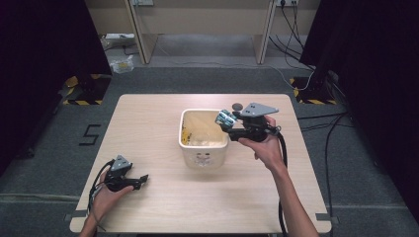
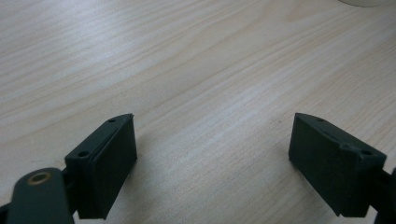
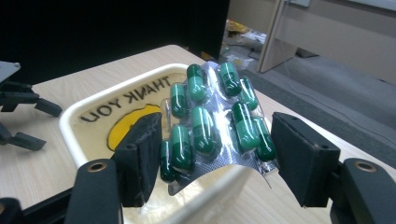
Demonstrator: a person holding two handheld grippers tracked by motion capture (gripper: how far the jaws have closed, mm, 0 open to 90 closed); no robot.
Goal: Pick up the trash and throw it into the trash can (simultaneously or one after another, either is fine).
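Note:
A silver blister pack (image 1: 226,117) of green capsules (image 3: 203,123) hangs above the far right corner of a cream bin (image 1: 184,129). My right gripper (image 1: 229,123) is shut on the blister pack, which bows between the two jaws (image 3: 217,156). The bin's rim (image 3: 93,100) lies just below, and its floor carries a yellow print and the words THANK YOU. My left gripper (image 1: 143,180) lies low over the table's front left with its jaws wide apart (image 2: 212,154) and only bare wood between them. It also appears far off at the left edge (image 3: 21,116) of the right gripper view.
The wooden table (image 1: 148,123) has open surface on both sides of the bin. A small dark round thing (image 1: 237,105) sits on the table behind my right gripper. Cables trail off both grippers. Grey carpet, desks and dark curtains surround the table.

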